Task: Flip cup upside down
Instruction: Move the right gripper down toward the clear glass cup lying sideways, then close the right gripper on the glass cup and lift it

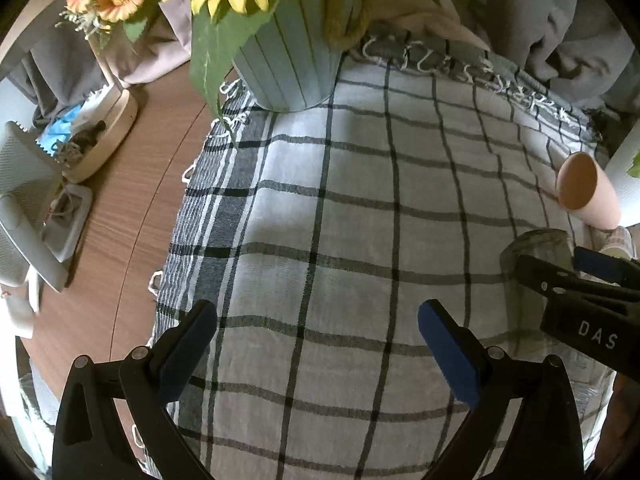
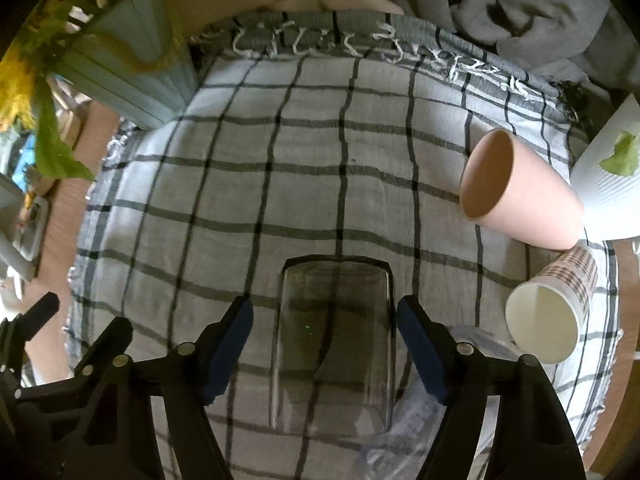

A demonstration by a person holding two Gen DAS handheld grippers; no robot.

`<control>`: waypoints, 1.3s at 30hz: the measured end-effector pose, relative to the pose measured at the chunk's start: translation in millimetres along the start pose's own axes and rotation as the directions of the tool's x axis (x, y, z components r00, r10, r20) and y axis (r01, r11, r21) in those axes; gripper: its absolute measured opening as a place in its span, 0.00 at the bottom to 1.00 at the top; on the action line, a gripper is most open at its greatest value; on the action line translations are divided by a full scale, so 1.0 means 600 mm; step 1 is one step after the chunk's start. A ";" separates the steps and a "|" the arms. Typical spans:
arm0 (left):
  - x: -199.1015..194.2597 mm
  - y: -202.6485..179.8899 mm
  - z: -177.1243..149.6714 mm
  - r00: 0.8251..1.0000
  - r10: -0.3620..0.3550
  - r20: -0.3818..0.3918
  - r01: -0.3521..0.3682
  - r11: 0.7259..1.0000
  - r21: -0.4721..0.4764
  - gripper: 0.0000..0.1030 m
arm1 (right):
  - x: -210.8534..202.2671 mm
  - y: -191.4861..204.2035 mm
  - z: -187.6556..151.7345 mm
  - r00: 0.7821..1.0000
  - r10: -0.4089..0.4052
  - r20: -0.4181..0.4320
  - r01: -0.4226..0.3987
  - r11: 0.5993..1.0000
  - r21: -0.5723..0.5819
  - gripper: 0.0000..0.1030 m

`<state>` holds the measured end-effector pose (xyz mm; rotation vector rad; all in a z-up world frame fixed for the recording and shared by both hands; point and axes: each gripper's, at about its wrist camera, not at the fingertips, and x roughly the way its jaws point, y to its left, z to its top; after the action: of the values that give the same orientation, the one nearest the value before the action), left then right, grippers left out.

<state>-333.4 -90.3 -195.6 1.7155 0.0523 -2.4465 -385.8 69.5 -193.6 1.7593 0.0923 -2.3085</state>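
A clear glass cup [image 2: 334, 344] stands on the checked cloth [image 2: 280, 184], its flat thick end up. It sits between the blue pads of my right gripper [image 2: 325, 344]; the jaws are open with small gaps on both sides. In the left wrist view the glass [image 1: 536, 252] shows at the right edge with the right gripper [image 1: 560, 268] around it. My left gripper [image 1: 318, 344] is open and empty over the cloth [image 1: 360, 220], left of the glass.
A pink cup [image 2: 516, 196] lies on its side at the right, also in the left view [image 1: 586, 190]. A paper cup [image 2: 552, 316] lies beside it. A light blue vase [image 1: 288, 64] with flowers stands at the back left. A white pot [image 2: 608, 184] stands at the right.
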 end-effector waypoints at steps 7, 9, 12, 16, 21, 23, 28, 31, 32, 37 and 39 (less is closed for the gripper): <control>0.016 0.001 0.001 1.000 0.006 -0.011 -0.006 1.000 0.008 0.99 | 0.028 0.008 0.004 0.995 -0.079 -0.056 0.075 0.995 -0.071 0.70; 0.020 0.002 0.001 1.000 0.007 -0.017 -0.007 1.000 0.014 0.99 | 0.029 0.009 0.005 0.994 -0.096 -0.057 0.092 0.993 -0.077 0.66; 0.020 0.008 0.001 1.000 0.003 -0.018 -0.003 1.000 0.007 1.00 | 0.021 0.009 0.001 0.994 -0.094 -0.055 0.090 0.994 -0.069 0.65; 0.010 0.023 -0.002 1.000 -0.001 -0.008 0.001 1.000 -0.004 0.99 | -0.008 0.010 -0.012 0.996 -0.087 -0.033 0.085 0.995 -0.051 0.65; -0.018 0.049 -0.013 1.000 -0.026 0.017 0.026 0.999 -0.020 1.00 | -0.058 0.026 -0.030 0.998 -0.062 0.020 0.063 0.998 -0.010 0.65; -0.031 0.059 -0.018 0.999 -0.025 0.031 0.026 0.999 -0.024 0.99 | -0.075 0.034 -0.040 0.998 -0.042 0.040 0.042 0.999 0.009 0.65; -0.065 0.078 -0.038 0.997 -0.036 0.065 0.037 0.999 -0.018 1.00 | -0.121 0.055 -0.075 0.996 0.003 0.086 -0.006 0.999 0.034 0.65; -0.084 0.084 -0.052 0.995 -0.055 0.078 0.056 0.998 -0.013 1.00 | -0.151 0.067 -0.099 0.994 0.027 0.106 -0.031 0.999 0.034 0.65; -0.091 0.086 -0.058 0.994 -0.063 0.087 0.064 0.998 -0.009 1.00 | -0.159 0.070 -0.108 0.993 0.030 0.110 -0.034 0.999 0.034 0.65; -0.110 0.087 -0.083 0.992 -0.063 0.109 0.061 0.998 0.017 1.00 | -0.177 0.079 -0.152 0.994 0.055 0.091 -0.061 0.997 0.054 0.65; -0.110 0.087 -0.090 0.992 -0.063 0.105 0.061 0.998 0.024 1.00 | -0.172 0.078 -0.168 0.995 0.070 0.064 -0.075 0.994 0.074 0.65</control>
<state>-253.2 -128.6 -149.2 1.6130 0.0696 -2.5870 -254.6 59.2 -118.4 1.6958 -0.0704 -2.3405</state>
